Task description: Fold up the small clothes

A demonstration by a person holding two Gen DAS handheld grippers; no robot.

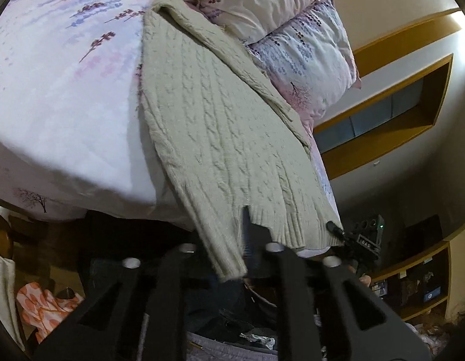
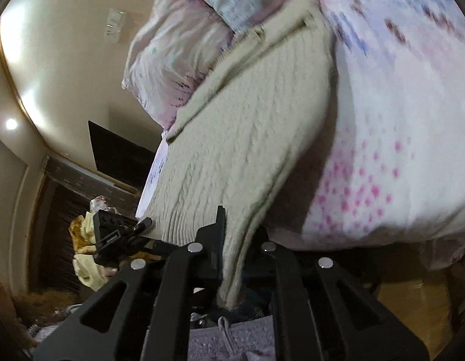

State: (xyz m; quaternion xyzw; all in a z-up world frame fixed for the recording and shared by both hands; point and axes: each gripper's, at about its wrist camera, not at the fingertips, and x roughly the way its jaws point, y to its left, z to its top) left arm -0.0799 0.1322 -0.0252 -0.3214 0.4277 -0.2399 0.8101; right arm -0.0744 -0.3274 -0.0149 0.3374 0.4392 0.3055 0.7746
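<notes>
A cream cable-knit sweater point(image 1: 220, 126) lies stretched along the bed edge, also in the right wrist view point(image 2: 250, 138). My left gripper point(image 1: 247, 228) is shut on its ribbed hem next to a hanging sleeve point(image 1: 220, 249). My right gripper point(image 2: 223, 219) is shut on the hem at the other corner, beside the same hanging sleeve point(image 2: 235, 270). The right gripper shows in the left wrist view point(image 1: 337, 231) clamped on the hem corner. The left gripper shows in the right wrist view point(image 2: 142, 224) at the hem's far corner.
The bed has a floral pink-and-white cover point(image 1: 67, 96). Pillows point(image 1: 307, 45) lie against the sweater's far side. Clothes are piled on the floor point(image 1: 49, 307) below the bed. Wooden shelves point(image 1: 412, 288) stand at right. A dark screen point(image 2: 118, 153) leans by the wall.
</notes>
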